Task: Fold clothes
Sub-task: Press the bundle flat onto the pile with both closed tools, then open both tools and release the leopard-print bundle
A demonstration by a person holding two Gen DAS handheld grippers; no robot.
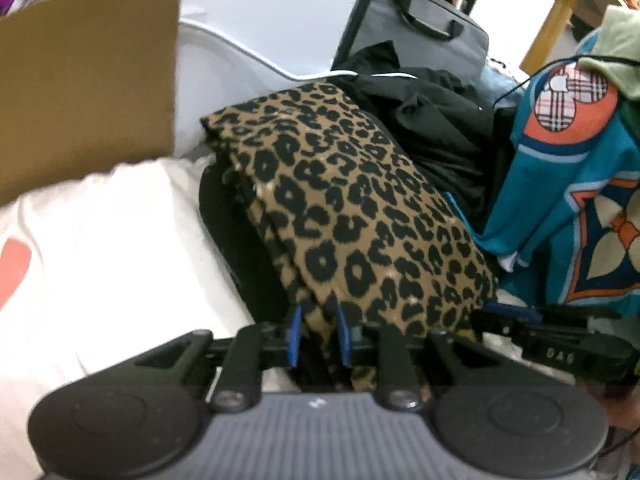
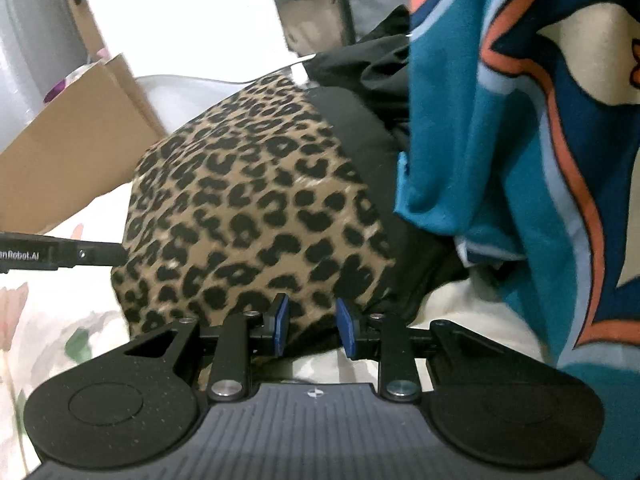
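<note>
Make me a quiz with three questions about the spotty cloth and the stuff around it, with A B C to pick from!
1. Where does the black garment lie?
A. Behind the leopard-print cloth
B. Inside the cardboard box
C. On the left tool

2. What colour is most of the patterned cloth hanging at the right?
A. Yellow
B. Teal
C. Pink

3. What state is the leopard-print cloth in?
A. Spread out flat
B. Rolled into a ball
C. Folded in layers

Answers:
1 A, the left wrist view shows it past the far edge of the leopard cloth.
2 B, teal fills it, with orange and cream shapes.
3 C, stacked folded edges show along its left side in the left wrist view.
</note>
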